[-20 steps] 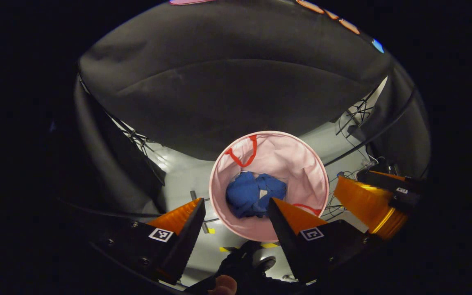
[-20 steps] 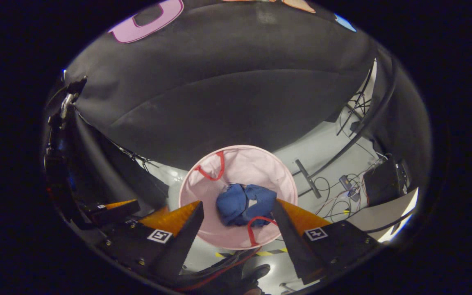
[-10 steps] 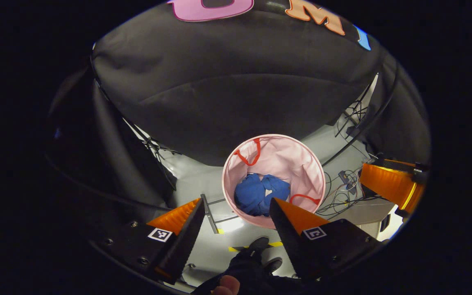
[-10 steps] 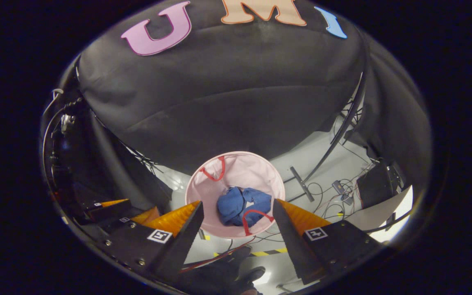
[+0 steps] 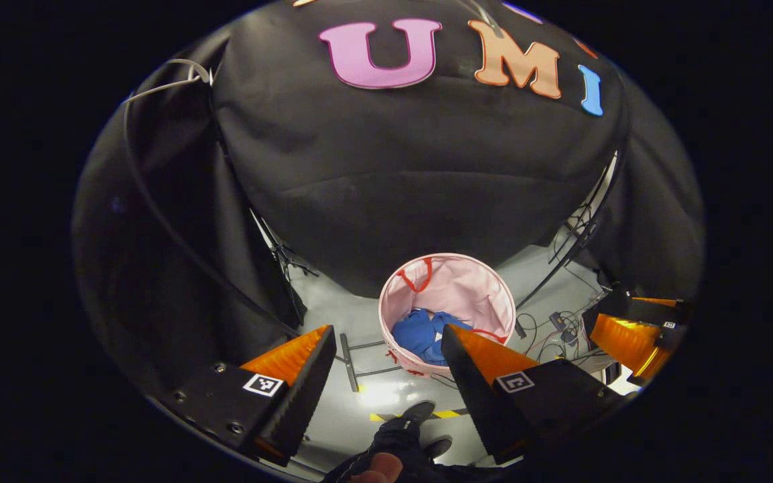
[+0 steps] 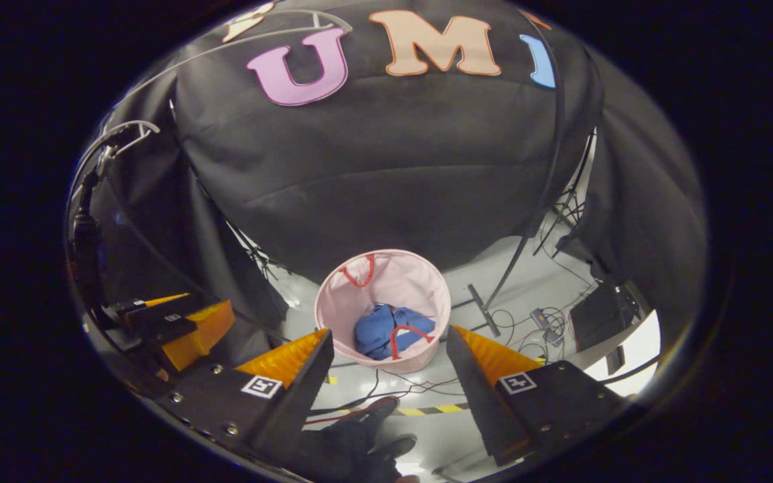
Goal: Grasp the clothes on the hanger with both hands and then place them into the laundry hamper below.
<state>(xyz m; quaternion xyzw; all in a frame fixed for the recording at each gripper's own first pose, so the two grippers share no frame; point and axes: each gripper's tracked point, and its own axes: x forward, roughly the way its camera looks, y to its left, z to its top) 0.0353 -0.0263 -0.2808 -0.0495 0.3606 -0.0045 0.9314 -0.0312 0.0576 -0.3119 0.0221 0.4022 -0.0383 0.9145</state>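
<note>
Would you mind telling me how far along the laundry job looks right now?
It looks essentially finished. The blue clothes lie bunched inside the pink hamper on the floor. Nothing is in hand: the left tool and right tool are both open and empty, well above the hamper. No garment looks left to move.

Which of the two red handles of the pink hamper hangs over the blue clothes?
In the right gripper view, the near red handle on the pink round fabric hamper arches across the crumpled blue clothes. The far red handle lies against the bare pink wall.
</note>
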